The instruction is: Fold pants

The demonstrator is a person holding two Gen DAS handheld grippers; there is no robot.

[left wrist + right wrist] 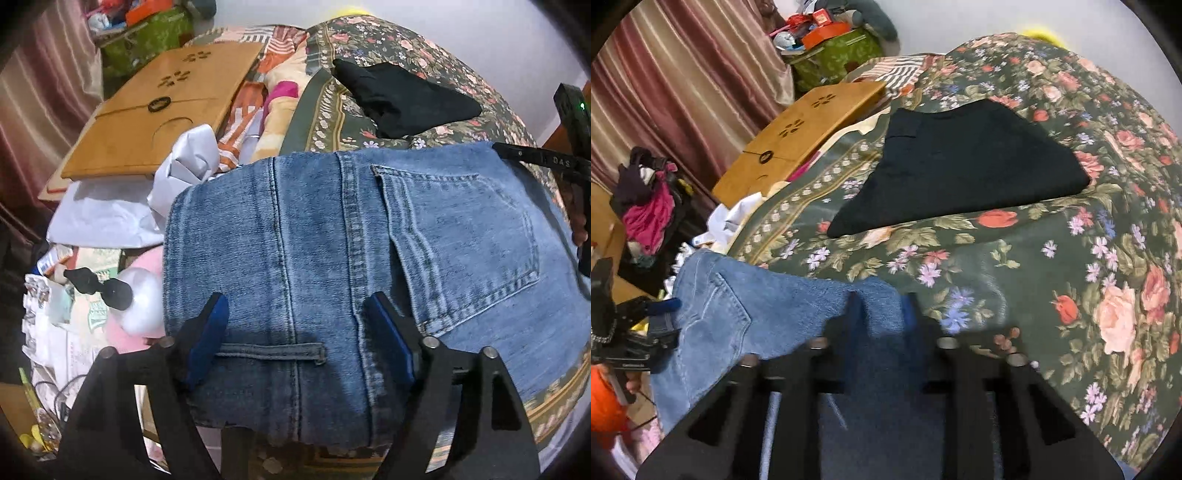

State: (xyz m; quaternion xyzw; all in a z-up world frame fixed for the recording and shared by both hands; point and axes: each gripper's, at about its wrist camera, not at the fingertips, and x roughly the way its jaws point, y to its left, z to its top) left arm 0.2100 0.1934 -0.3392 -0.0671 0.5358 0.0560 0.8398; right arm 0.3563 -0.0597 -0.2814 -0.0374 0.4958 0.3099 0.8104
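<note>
The jeans (354,266) lie on the floral bedspread (388,48), folded. The left gripper (295,343) hangs over their six o'clock edge, jaws wide apart, denim between the pads, ungripped. The right gripper (882,314) is clamped on the jeans' three o'clock end.

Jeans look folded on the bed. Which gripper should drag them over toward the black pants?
Right, probably. The right gripper is already shut on the jeans at their edge nearest the black pants. The left gripper straddles the belt loop, fingers apart, gripping nothing.

Floral bedspread (1052,258) under jeans (332,240), black garment (960,162)
</note>
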